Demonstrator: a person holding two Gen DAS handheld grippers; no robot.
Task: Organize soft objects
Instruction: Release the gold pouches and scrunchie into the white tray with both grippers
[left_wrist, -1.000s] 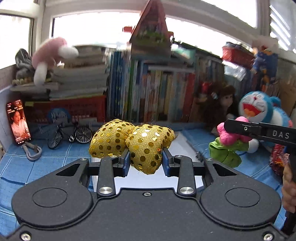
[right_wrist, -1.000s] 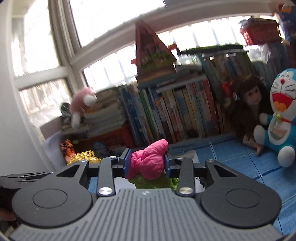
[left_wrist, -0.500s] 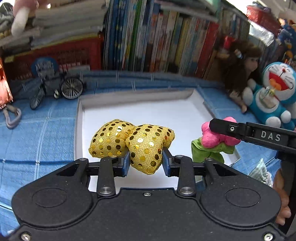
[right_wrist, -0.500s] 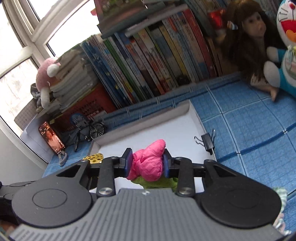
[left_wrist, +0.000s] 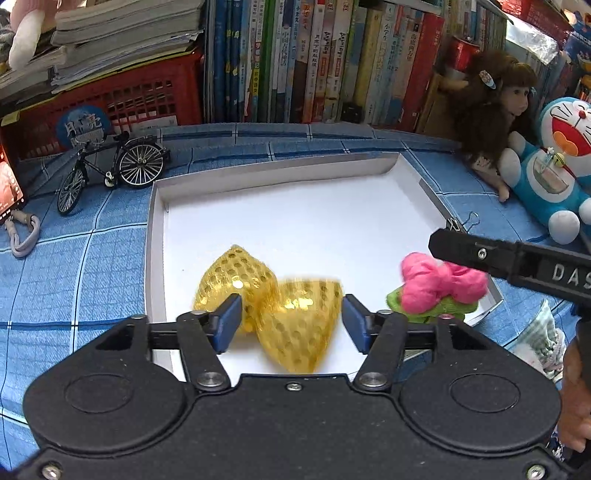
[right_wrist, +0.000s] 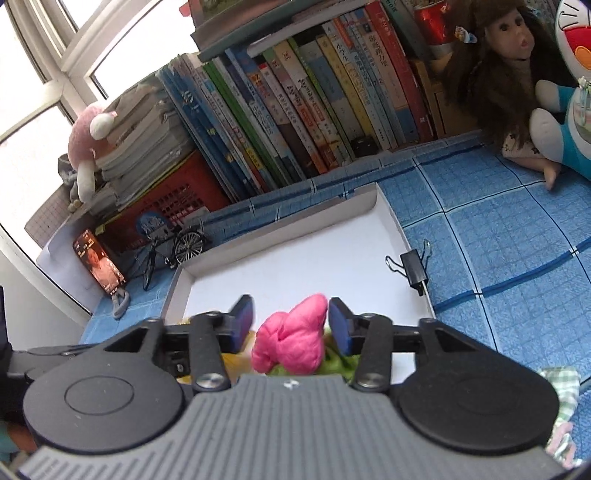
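A gold sequined soft toy (left_wrist: 269, 299) with two lobes lies low over the white cardboard tray (left_wrist: 295, 206). It is blurred. My left gripper (left_wrist: 291, 325) straddles it with its jaws opening, and the blue pads no longer squeeze it. A pink plush flower with green leaves (right_wrist: 291, 339) sits at the tray's (right_wrist: 295, 258) near right corner between the blue pads of my right gripper (right_wrist: 291, 325). Those jaws are opening too, with a gap on the left side. In the left wrist view the flower (left_wrist: 439, 282) shows under a black right finger (left_wrist: 480, 254).
Books (left_wrist: 314, 62) and a red crate (left_wrist: 110, 99) line the back. A model bicycle (left_wrist: 110, 166) and a phone (right_wrist: 98, 262) stand left of the tray. A doll (left_wrist: 495, 103), a blue cat plush (left_wrist: 554, 166), a binder clip (right_wrist: 412, 271) and a checked cloth (left_wrist: 546, 332) lie to the right.
Both grippers came down over the white tray. In the last half second both sets of jaws spread apart, letting go of the gold toy and the pink flower.
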